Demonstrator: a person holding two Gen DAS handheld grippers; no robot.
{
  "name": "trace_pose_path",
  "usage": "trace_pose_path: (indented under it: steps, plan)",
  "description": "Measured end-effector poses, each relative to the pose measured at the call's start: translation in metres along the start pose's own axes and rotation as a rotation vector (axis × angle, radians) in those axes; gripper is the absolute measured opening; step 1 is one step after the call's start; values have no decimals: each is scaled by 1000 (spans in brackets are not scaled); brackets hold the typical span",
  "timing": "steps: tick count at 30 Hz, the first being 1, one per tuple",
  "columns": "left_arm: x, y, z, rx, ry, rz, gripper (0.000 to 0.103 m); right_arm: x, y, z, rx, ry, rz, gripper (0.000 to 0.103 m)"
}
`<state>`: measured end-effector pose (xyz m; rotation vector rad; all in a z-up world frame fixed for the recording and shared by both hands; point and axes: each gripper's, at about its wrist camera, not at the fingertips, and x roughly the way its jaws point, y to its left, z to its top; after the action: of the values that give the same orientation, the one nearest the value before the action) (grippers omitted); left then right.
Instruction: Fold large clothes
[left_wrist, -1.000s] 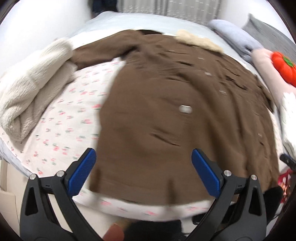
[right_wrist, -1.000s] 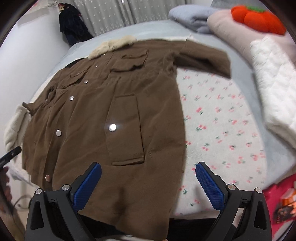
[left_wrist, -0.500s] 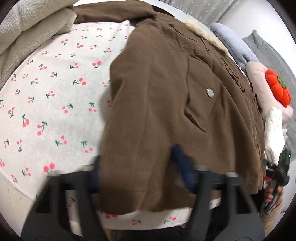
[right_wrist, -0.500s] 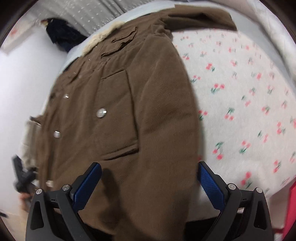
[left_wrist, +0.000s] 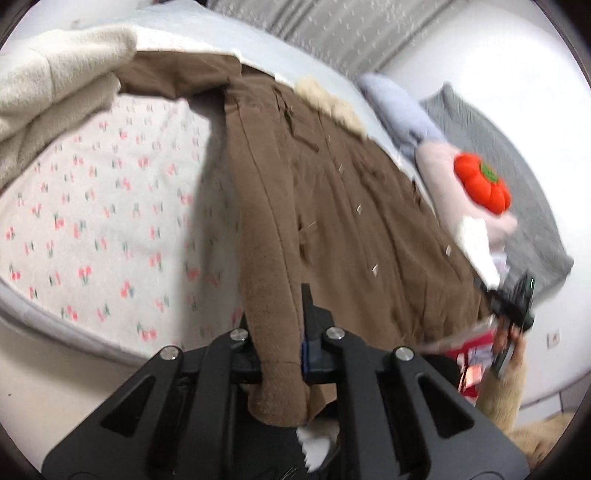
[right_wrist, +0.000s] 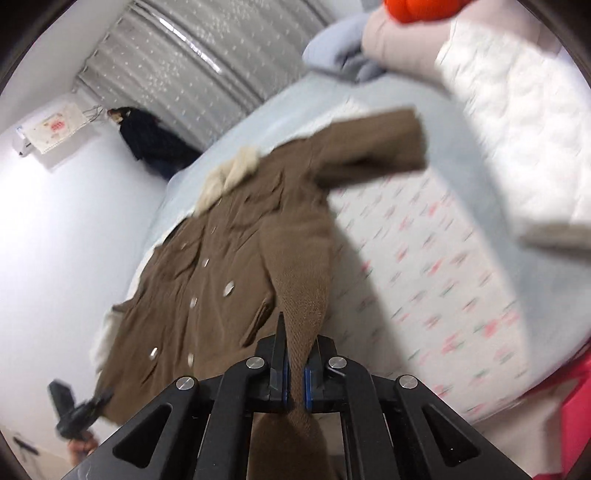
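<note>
A long brown coat (left_wrist: 332, 206) with a cream fur collar (left_wrist: 332, 103) lies front up on the cherry-print bedsheet (left_wrist: 92, 206). My left gripper (left_wrist: 277, 321) has its jaws closing on the coat's bottom hem at the left corner; its pads press a lifted fold. My right gripper (right_wrist: 297, 347) has its jaws closing on the coat (right_wrist: 229, 266) at the opposite hem corner, with cloth pinched between its blue pads (right_wrist: 284, 387). Each view shows the other gripper, blurred, at the far hem corner.
A cream fleece blanket (left_wrist: 48, 96) lies on the bed left of the coat. A white quilted cover (right_wrist: 517, 122), pink and blue pillows, and an orange pumpkin plush (left_wrist: 482, 186) are on its right. A dark garment (right_wrist: 147, 136) hangs by the curtain.
Both grippers went from wide open over the hem to clamped on it. The two hem corners have risen off the sheet, and both views have tilted and blurred.
</note>
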<state>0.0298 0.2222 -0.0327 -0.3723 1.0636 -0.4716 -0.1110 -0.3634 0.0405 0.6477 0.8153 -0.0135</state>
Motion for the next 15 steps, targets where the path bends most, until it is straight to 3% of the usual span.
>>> trace_pose_path:
  steps: [1,4,7,8,10,11,12,13,14,15]
  plan:
    - [10,7,-4,-1,34,26,12,-2,-4,4,-2,-2,-30,5]
    - [53,38,-23,-24,136,198,14,14,-18,5,8,49,-139,5]
    - [71,48,-25,-53,159,238,19,48,-39,-10,-7,163,-270,7]
    - [68,43,-21,-38,157,273,23,62,-45,-19,-27,205,-332,12]
    - [61,29,-14,11,140,388,41,64,-48,-22,-45,207,-353,21]
    - [55,20,-7,57,121,461,46,60,-47,-17,-50,202,-353,30]
    - [53,12,0,89,99,498,57,55,-47,-12,-54,192,-357,42]
    - [48,4,8,110,73,513,66,49,-46,-5,-59,172,-358,50]
    - [44,-6,19,130,40,508,69,44,-47,7,-66,140,-351,66]
    - [43,-15,26,147,21,495,72,41,-46,20,-68,114,-342,73]
